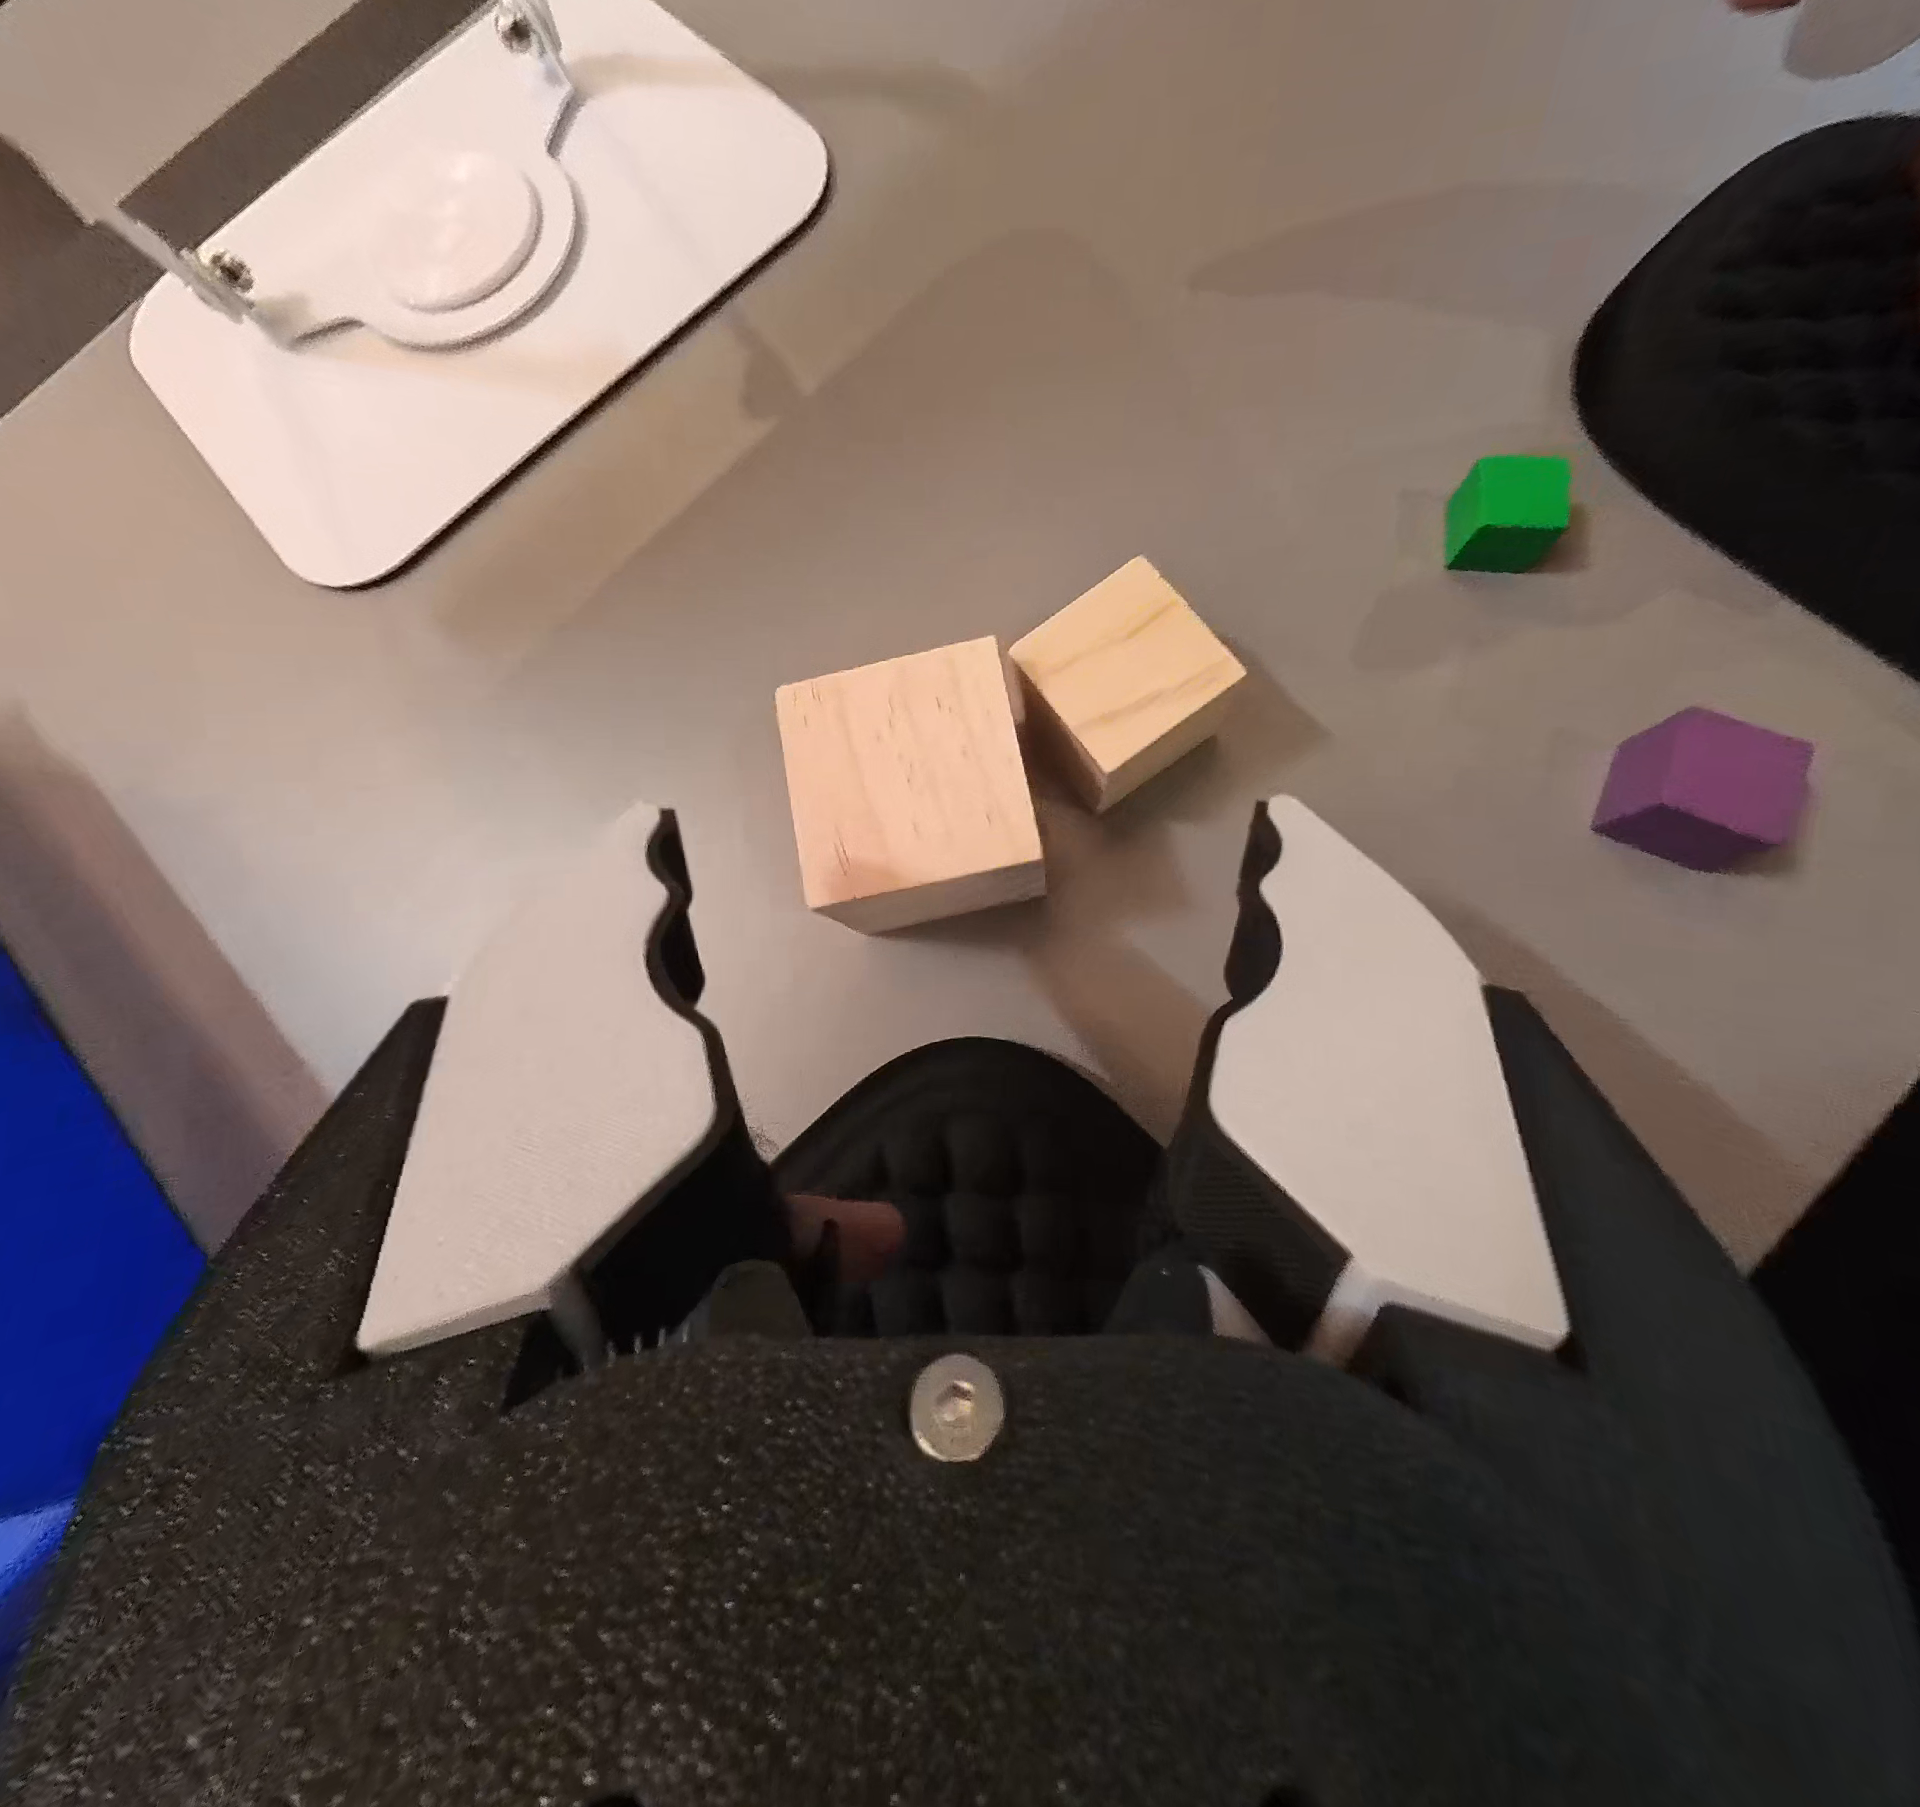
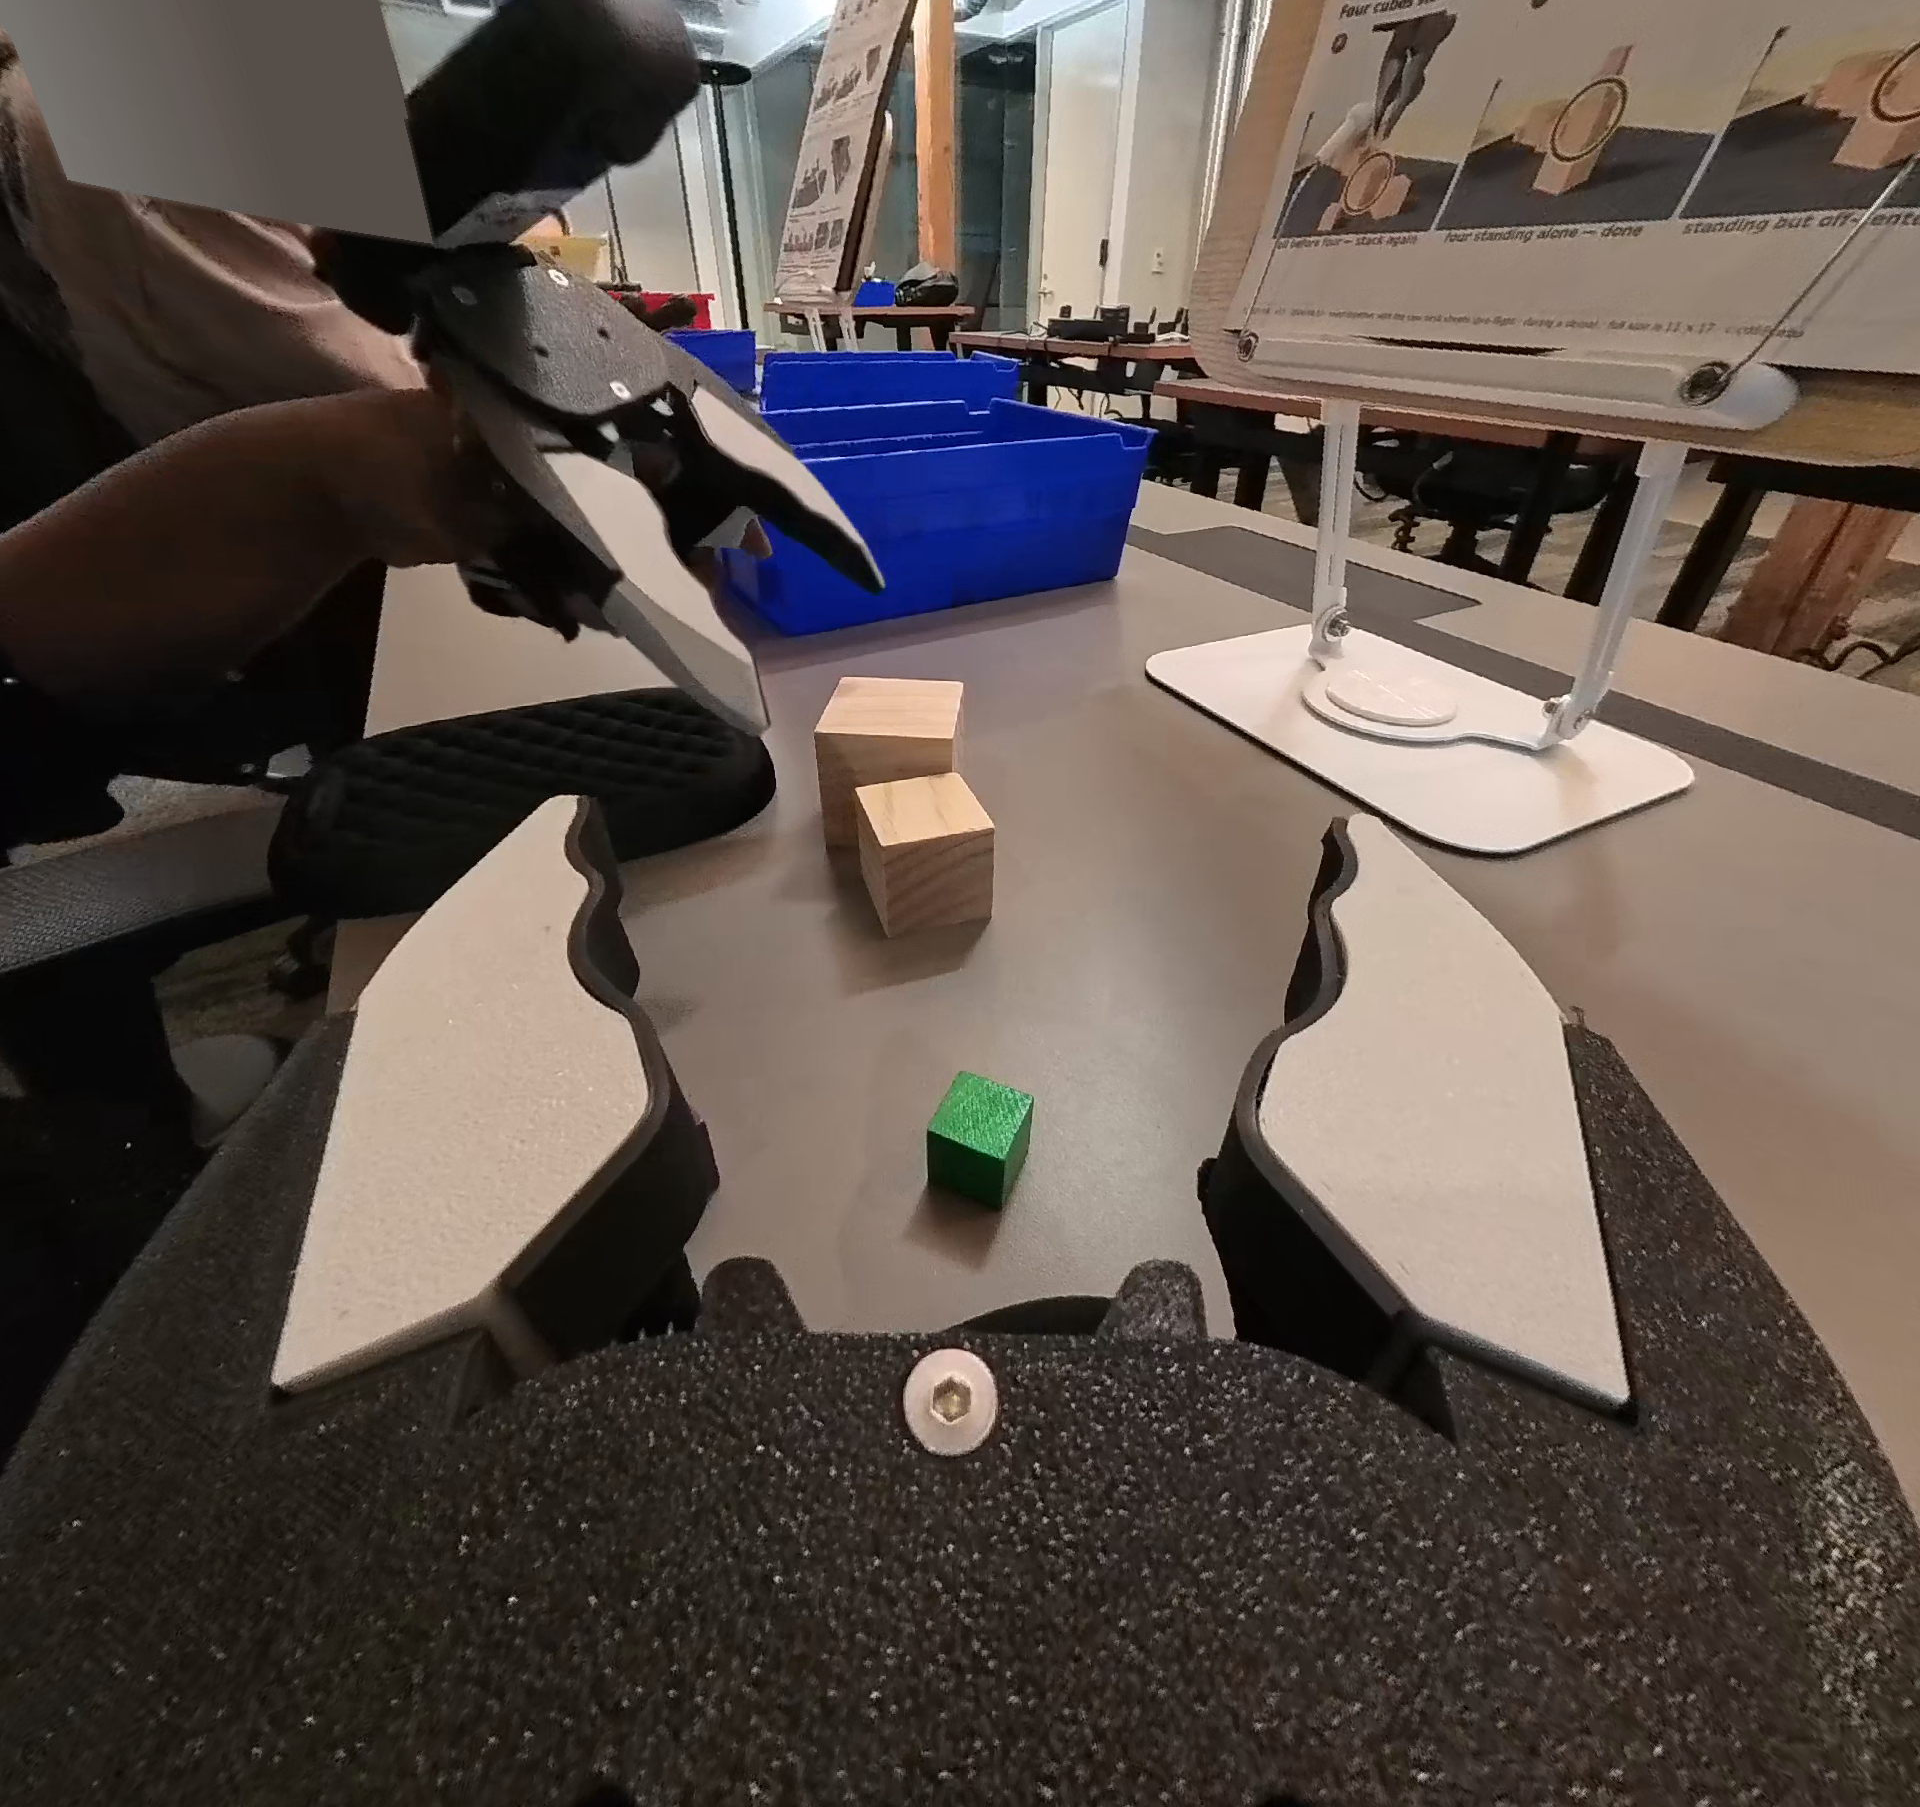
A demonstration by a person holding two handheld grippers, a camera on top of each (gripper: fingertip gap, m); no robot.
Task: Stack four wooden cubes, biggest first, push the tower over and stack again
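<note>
Open-plan lab workspace, rows of desks, blue bins, instruction board on stand

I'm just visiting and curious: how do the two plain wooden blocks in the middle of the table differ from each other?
The bigger wooden block stands taller and wider than the smaller wooden block. The bigger one lies nearer the left gripper; the smaller one sits turned at an angle to it, towards the green cube. Both are unpainted, rest on the grey table and are not gripped.

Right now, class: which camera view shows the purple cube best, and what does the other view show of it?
The left wrist view: the purple cube sits in plain sight on the grey table, right of the two wooden cubes. The right wrist view does not show it at all.
</note>
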